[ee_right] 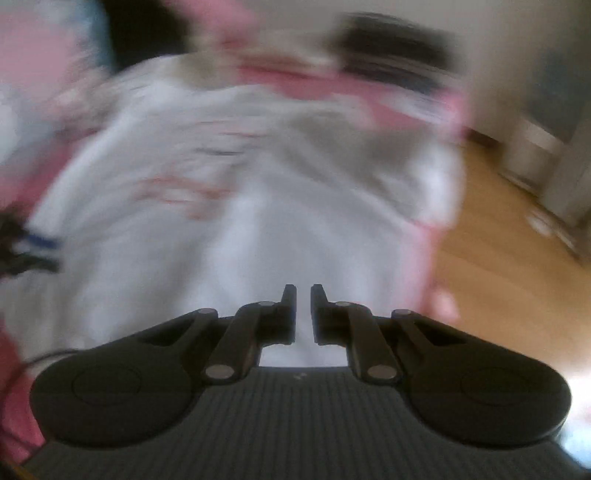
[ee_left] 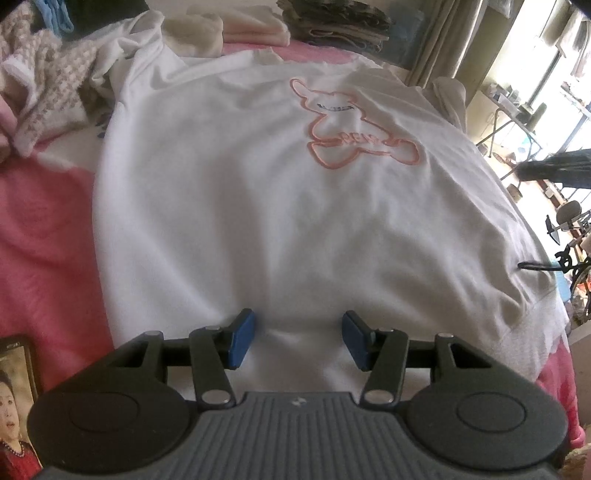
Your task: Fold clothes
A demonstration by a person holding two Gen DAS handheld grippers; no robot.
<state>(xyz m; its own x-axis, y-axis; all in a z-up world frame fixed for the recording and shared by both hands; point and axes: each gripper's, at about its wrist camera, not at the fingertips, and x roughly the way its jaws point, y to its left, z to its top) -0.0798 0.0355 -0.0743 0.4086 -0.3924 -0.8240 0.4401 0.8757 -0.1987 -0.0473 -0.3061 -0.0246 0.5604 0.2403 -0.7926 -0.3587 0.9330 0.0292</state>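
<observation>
White T-shirt (ee_left: pixel 280 206) spread flat, print up, on pink bedding (ee_left: pixel 48 236) ahead of both claws.
Left gripper (ee_left: pixel 298 341) held wide open at near hem, nothing gripped; right gripper (ee_right: pixel 303 314) nearly closed, narrow gap, empty; view blurred.

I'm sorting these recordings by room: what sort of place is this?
Most likely a bedroom at home. A white T-shirt is spread on a pink bedspread, folded clothes are stacked beyond it, and curtains hang by a window.
</observation>
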